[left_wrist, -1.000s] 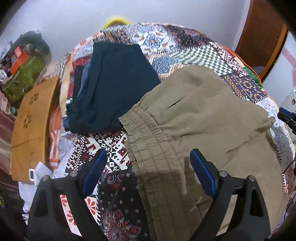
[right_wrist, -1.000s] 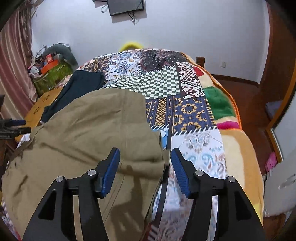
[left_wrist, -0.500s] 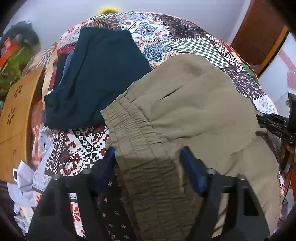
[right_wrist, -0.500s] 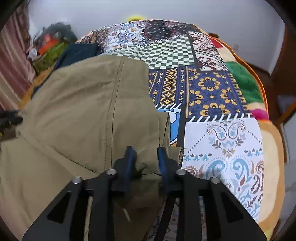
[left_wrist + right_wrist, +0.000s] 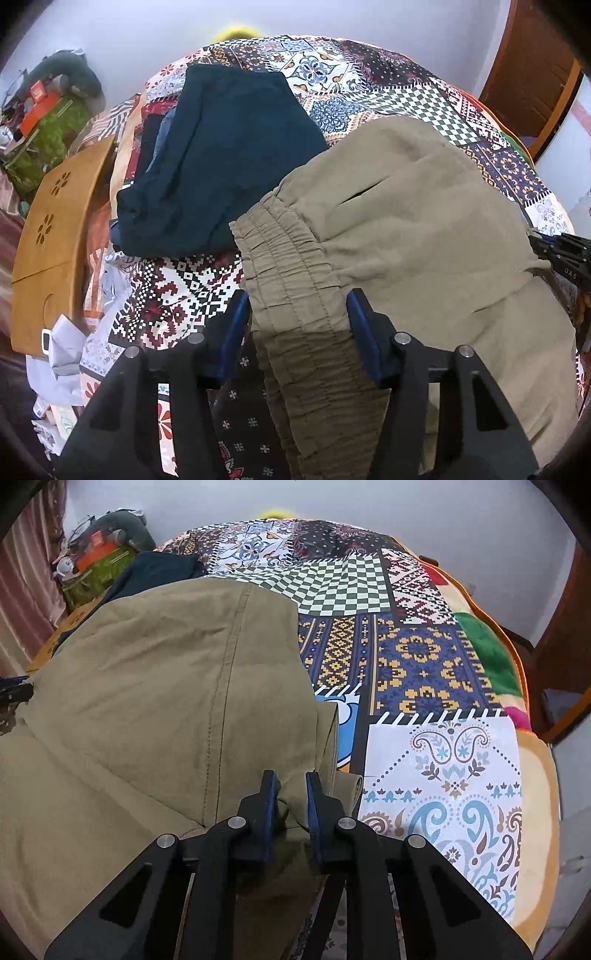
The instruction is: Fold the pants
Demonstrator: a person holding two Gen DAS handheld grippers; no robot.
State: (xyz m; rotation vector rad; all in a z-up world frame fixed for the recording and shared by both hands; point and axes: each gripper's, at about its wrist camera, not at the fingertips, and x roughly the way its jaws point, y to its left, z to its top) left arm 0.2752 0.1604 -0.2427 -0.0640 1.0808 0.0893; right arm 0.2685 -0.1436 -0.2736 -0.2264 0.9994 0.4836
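Note:
Olive-khaki pants [image 5: 399, 236] lie on a patchwork bedspread [image 5: 177, 284], with the elastic waistband [image 5: 291, 284] at the near left. My left gripper [image 5: 295, 310] straddles the waistband, its blue pads on either side of the bunched fabric, partly closed on it. My right gripper [image 5: 290, 786] is shut on a fold of the pants [image 5: 166, 686] at their right edge. The right gripper also shows at the right edge of the left wrist view [image 5: 565, 254].
A folded dark teal garment [image 5: 229, 158] lies on the bed beyond the waistband. A wooden board [image 5: 55, 229] stands at the bed's left edge. Clutter [image 5: 96, 561] sits by the far left wall. A brown door [image 5: 532, 62] is at right.
My left gripper has moved over the waistband and narrowed around it. My right gripper has closed on the pants' right edge and bunched the fabric.

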